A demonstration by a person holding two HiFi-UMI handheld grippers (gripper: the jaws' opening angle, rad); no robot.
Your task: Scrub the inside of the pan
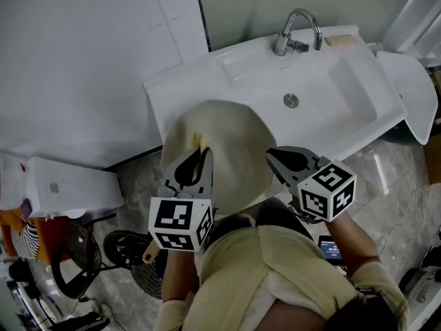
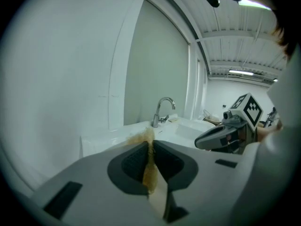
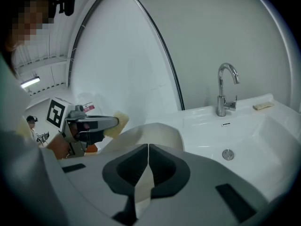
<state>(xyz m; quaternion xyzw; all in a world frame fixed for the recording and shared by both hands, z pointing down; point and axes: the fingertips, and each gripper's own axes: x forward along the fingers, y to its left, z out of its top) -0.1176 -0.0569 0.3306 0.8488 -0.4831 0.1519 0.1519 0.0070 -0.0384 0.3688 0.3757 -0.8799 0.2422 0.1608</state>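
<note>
My right gripper has its jaws pressed together on the thin cream rim of the pan. It carries the pan at the sink's near edge, over its front-left corner, tipped so the broad cream face is turned up toward me. I judge the pan is held out here, not set down in the sink, so that I can steady it from one side and work on it from the other, with any drips falling toward the sink.

My left gripper is clamped on a yellow sponge. The sponge is squashed flat between the jaws, and a frayed tuft pokes out past the tips. That tuft lies against the pan's face on the side farther from the faucet, opposite my right grip. The two grippers bracket the pan, so pushing with the sponge should meet resistance, not swing the pan away.

I take the scrubbing to be under way. The rim grip is narrow, so hard strokes could twist the pan in my right jaws.
</note>
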